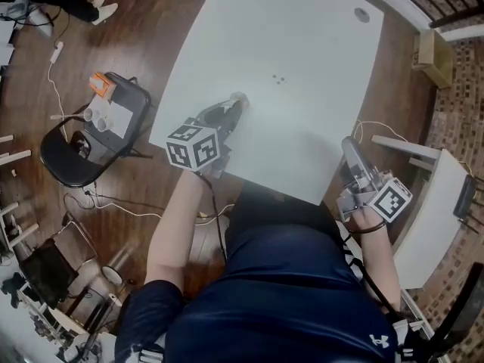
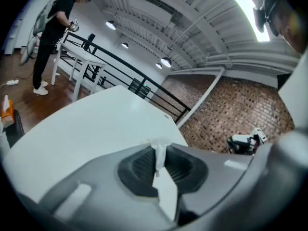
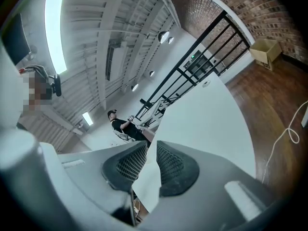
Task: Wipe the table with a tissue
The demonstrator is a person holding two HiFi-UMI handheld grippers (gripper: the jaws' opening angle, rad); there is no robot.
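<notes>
The white table (image 1: 302, 44) fills the top of the head view. My left gripper (image 1: 235, 106) reaches over its front left part, shut on a small twisted white tissue (image 1: 240, 97) that sticks out past the tips. In the left gripper view the tissue (image 2: 159, 148) is pinched between the dark pads, with the table (image 2: 96, 124) beyond it. My right gripper (image 1: 350, 145) hangs off the table's front right corner, over the floor. In the right gripper view its jaws (image 3: 150, 150) stand a narrow gap apart with nothing between them, and the table (image 3: 216, 119) lies ahead.
A black chair (image 1: 76, 153) with small items and an orange object (image 1: 101, 85) stands left of the table. A white side table (image 1: 431, 203) is at the right, a cardboard box (image 1: 432, 55) beyond it. Cables lie on the wooden floor. Two small dark marks (image 1: 280, 79) dot the tabletop.
</notes>
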